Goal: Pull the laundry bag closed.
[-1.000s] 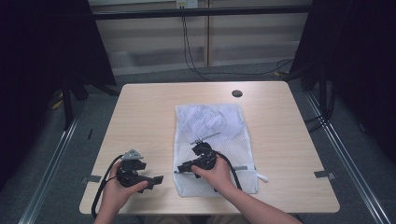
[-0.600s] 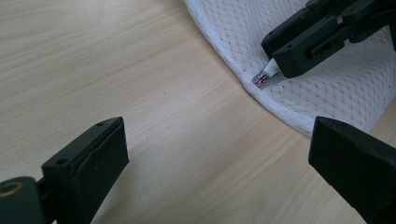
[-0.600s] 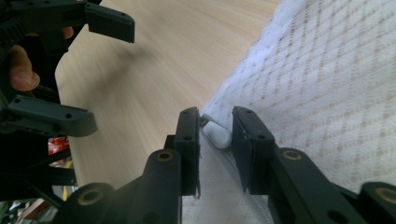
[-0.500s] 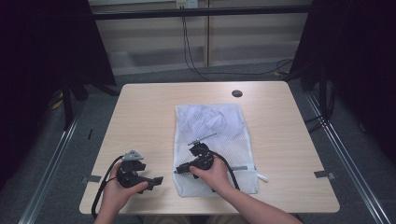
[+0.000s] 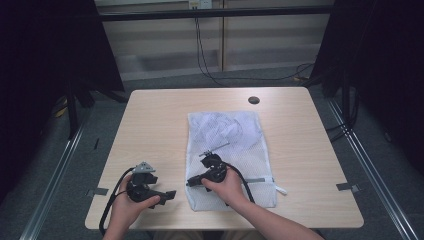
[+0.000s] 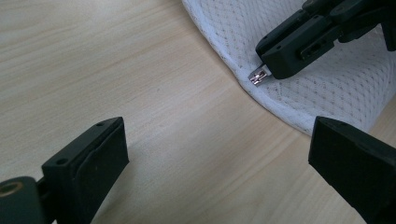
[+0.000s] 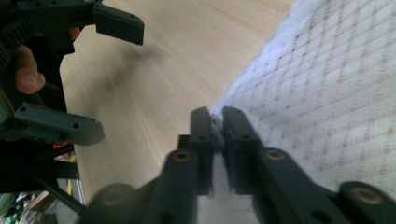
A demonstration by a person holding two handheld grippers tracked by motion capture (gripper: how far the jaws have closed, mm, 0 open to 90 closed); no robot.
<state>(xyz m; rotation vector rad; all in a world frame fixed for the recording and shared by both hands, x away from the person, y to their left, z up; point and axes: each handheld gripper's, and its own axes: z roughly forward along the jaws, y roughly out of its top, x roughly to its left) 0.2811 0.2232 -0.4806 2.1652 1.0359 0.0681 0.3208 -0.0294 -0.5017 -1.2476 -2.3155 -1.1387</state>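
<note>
A white mesh bag (image 5: 230,135) lies flat in the middle of the wooden table (image 5: 310,145). My right gripper (image 5: 191,182) rests on the bag's near left edge, and its jaws have just been closing. In the right gripper view it (image 7: 217,121) is shut on the small metal zipper pull (image 7: 216,133) at the edge of the mesh (image 7: 327,93). The left gripper view shows the same pull (image 6: 258,76) sticking out of the right gripper's tip (image 6: 275,63). My left gripper (image 5: 167,196) stands open just left of the bag, with bare table between its jaws (image 6: 217,149).
A dark round hole (image 5: 254,100) sits near the table's far edge. A grey strip (image 5: 260,180) crosses the bag's near end, with a white tab (image 5: 281,190) poking out at its right. Black curtains flank the table and cables hang at the back.
Both hands keep their places. The right gripper's jaws look narrower at the bag's left edge than a second ago.
</note>
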